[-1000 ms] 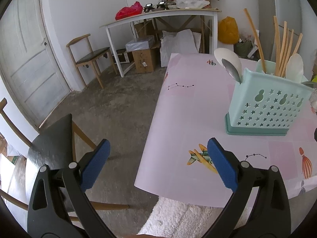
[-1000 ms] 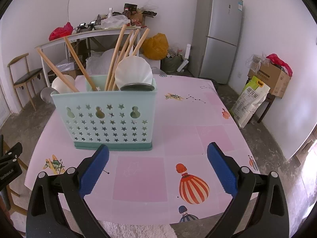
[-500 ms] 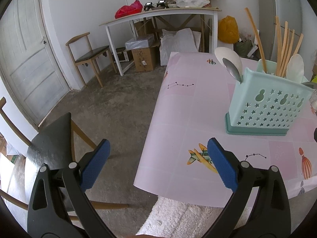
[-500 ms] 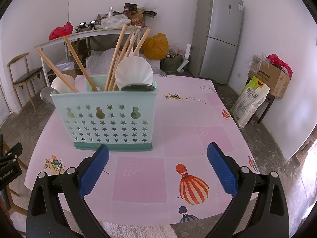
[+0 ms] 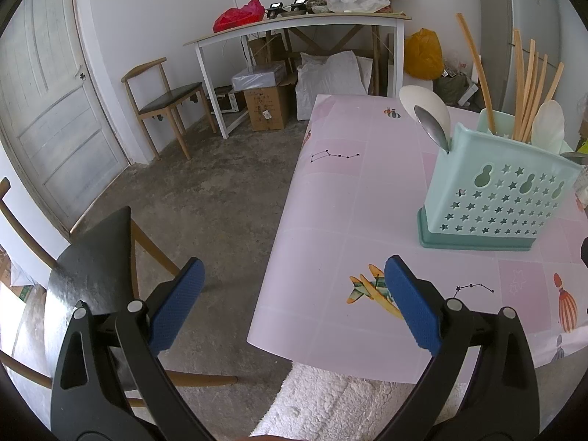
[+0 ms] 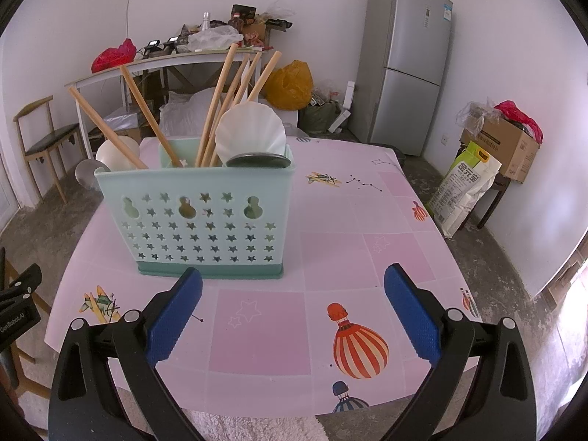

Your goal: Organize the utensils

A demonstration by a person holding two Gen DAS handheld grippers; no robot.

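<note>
On the pink table (image 6: 330, 257), a mint star-punched caddy (image 6: 198, 220) holds chopsticks (image 6: 217, 103) and spoons (image 6: 250, 136); both grippers' fingers gape empty.

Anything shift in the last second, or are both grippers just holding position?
Nothing visibly changed. The left gripper and right gripper are both open and empty, as before. The utensil holder stands in the same spot on the table, with chopsticks and spoons unmoved.

Pink patterned table (image 6: 330, 257), a mint-green utensil caddy (image 6: 198, 220) upright on it, left of centre.
</note>
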